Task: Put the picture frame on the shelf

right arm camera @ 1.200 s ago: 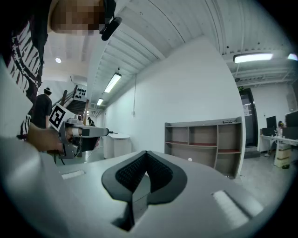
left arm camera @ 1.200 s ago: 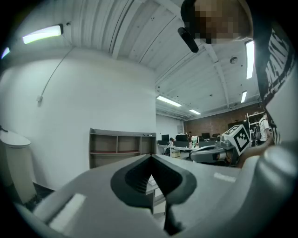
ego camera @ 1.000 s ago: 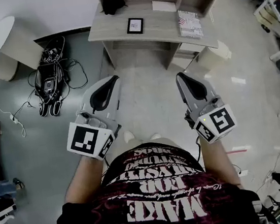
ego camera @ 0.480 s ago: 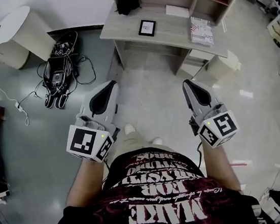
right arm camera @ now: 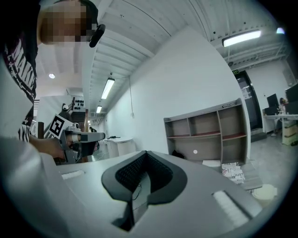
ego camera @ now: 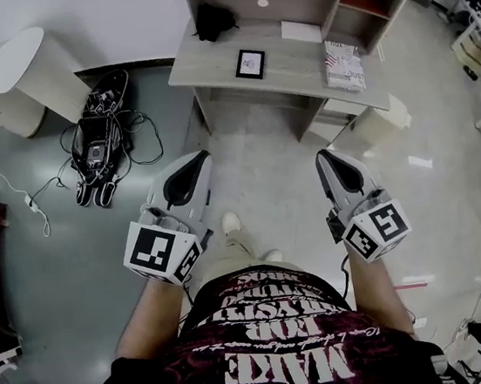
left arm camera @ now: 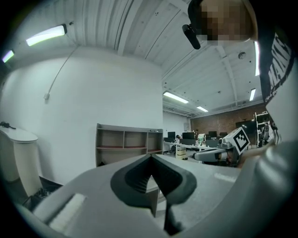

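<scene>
The desk (ego camera: 290, 66) has slid a little nearer in the head view since the earlier frames, and a shoe (ego camera: 230, 224) has stepped out toward it. The picture frame (ego camera: 250, 63) lies on the desk, in front of the shelf (ego camera: 369, 3). Short of the desk, the left gripper (ego camera: 191, 162) and right gripper (ego camera: 326, 158) hang over the floor, each with its jaws pressed together on nothing.

A magazine (ego camera: 343, 65) lies on the desk (ego camera: 206, 64), and tangled cables (ego camera: 99, 148) sit near a round white table (ego camera: 0, 65).

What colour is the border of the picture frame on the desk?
The picture frame has a black border; clearest in the head view.
</scene>
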A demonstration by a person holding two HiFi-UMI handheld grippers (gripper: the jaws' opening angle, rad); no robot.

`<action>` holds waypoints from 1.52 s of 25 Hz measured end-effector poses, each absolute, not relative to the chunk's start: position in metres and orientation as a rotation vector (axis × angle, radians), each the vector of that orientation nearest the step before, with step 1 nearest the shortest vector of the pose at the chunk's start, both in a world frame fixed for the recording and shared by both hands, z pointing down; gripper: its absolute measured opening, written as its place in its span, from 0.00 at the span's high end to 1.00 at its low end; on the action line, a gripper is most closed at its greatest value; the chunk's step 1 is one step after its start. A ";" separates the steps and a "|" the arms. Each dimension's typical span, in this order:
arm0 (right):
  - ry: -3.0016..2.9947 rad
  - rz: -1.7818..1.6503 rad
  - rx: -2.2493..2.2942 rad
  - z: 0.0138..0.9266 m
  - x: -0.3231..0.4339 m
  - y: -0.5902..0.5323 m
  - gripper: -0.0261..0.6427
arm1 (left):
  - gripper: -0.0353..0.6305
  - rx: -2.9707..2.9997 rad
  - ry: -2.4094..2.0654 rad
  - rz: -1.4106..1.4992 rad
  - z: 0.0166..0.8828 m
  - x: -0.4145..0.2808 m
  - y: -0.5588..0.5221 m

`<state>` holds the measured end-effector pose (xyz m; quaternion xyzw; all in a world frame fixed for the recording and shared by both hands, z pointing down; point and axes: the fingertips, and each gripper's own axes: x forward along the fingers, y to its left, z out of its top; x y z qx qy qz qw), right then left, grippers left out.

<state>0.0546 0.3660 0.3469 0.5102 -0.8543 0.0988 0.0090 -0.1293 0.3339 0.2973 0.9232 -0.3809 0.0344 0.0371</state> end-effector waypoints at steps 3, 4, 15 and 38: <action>-2.656 0.294 1.603 0.343 0.050 0.348 0.92 | 0.94 2.837 -1.136 0.089 0.299 -0.130 0.310; -2.656 0.294 1.602 0.343 0.048 0.342 0.92 | 0.94 2.842 -1.128 0.084 0.299 -0.131 0.302; -2.672 0.323 1.588 0.340 0.017 0.264 0.92 | 0.94 2.830 -1.083 0.082 0.302 -0.154 0.215; -2.608 0.361 1.709 0.328 -0.022 0.194 0.92 | 0.94 2.851 -0.822 0.032 0.320 -0.168 0.137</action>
